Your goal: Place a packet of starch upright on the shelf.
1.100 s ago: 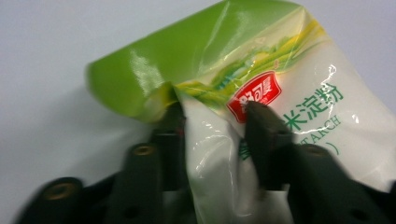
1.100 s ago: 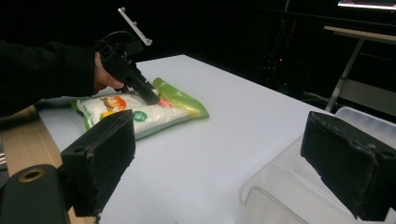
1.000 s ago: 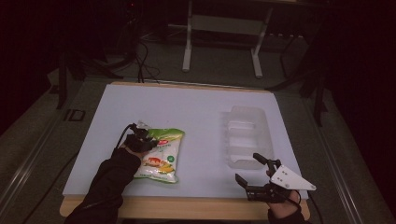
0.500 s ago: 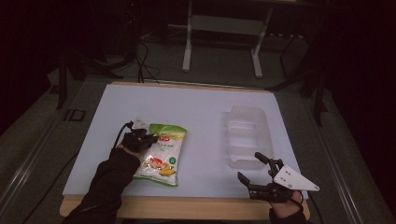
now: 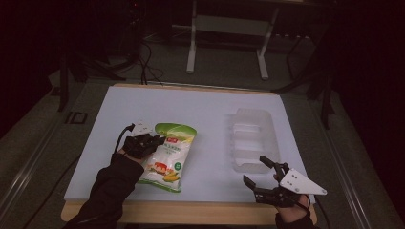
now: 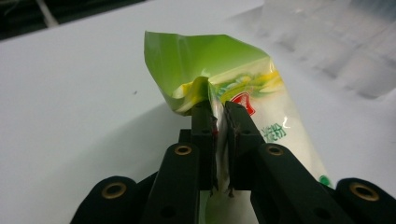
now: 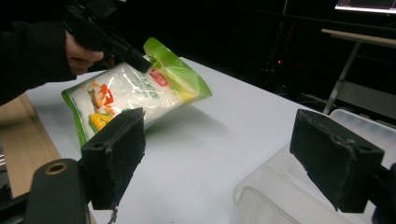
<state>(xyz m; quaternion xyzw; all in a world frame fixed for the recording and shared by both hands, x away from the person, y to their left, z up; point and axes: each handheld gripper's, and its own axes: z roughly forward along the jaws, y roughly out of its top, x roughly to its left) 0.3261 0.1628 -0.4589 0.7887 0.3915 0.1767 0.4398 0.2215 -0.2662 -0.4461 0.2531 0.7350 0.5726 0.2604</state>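
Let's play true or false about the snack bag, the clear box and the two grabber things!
1. The left hand-held gripper pinches the bag. True.
2. The right hand-held gripper is closed on the box. False: its jaws are wide open and hold nothing.
3. The bag is green and white. True.
4. The bag lies inside the box. False: it is on the table, left of the box.
5. The box is see-through. True.
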